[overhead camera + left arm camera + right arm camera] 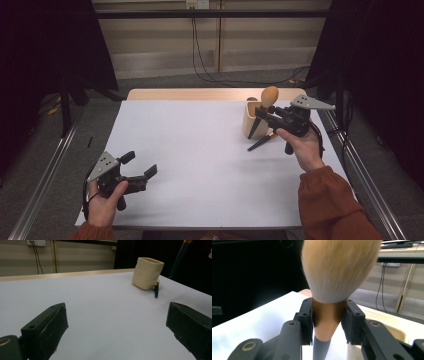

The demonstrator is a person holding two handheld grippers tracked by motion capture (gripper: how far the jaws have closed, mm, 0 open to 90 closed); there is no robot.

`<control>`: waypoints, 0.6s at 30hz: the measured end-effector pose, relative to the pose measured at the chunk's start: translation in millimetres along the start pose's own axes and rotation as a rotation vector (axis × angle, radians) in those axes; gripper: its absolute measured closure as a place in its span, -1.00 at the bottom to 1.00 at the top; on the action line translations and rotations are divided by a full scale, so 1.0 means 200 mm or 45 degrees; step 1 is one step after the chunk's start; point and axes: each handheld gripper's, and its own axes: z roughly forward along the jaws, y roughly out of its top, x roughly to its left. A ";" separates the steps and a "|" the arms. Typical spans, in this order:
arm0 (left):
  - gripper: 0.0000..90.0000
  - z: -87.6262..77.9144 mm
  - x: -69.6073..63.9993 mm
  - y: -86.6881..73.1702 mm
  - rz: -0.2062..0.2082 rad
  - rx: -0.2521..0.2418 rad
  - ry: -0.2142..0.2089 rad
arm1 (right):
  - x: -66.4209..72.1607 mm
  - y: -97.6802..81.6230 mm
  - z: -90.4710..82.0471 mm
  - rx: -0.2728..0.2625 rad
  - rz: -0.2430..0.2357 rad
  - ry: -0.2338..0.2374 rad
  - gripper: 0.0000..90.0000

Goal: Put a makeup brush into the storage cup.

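Brush bristles [339, 267] sit right up against the right gripper's camera: a big, soft, tan-gold head, domed and a little blurred. Below it, a copper collar [327, 315] is clamped between the 2 black jaw pads, which press on it from both sides, closed only as far as the collar allows. A dark grey handle [320, 350] drops away beneath.

From the high view, the right gripper [265, 114] is held up over the far right part of the white table [200, 150], with the makeup brush [264, 111] standing nearly upright in it, bristles on top and the handle slanting down to the left. The handle's tip hangs in front of the near side of a cream holder [251, 120], an open, squarish cup near the table's back edge. Whether the tip touches the holder, I cannot tell.

A 2nd brush [261, 142] lies on the table just beside the holder, dark handle toward the middle of the table, with an orange band near the person's hand.

Left gripper [142, 172] rests low at the near left corner of the table, well apart from the holder. Its 2 jaws stand wide apart, with nothing but bare table between them. Its own view looks across the table toward the holder [147, 272].

Rust-coloured sleeves cover both forearms.
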 end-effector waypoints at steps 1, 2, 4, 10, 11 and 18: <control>-0.92 0.00 0.00 0.00 0.007 0.003 0.001 | -0.01 0.01 0.00 -0.003 0.001 -0.002 0.43; -0.92 0.00 0.00 0.00 0.011 0.004 -0.003 | -0.01 0.02 0.00 -0.006 0.000 -0.010 0.43; -0.92 0.00 0.01 -0.01 0.004 0.003 0.001 | -0.03 0.04 0.00 -0.014 0.000 -0.019 0.43; -0.92 0.01 0.02 -0.02 0.001 0.020 0.007 | -0.08 0.08 0.00 -0.035 0.001 -0.055 0.43; -0.92 0.01 0.02 -0.02 0.002 0.021 0.006 | -0.08 0.09 0.01 -0.039 0.001 -0.061 0.43; -0.92 0.01 0.02 -0.02 0.011 0.029 0.007 | -0.11 0.15 0.03 -0.052 -0.010 -0.087 0.43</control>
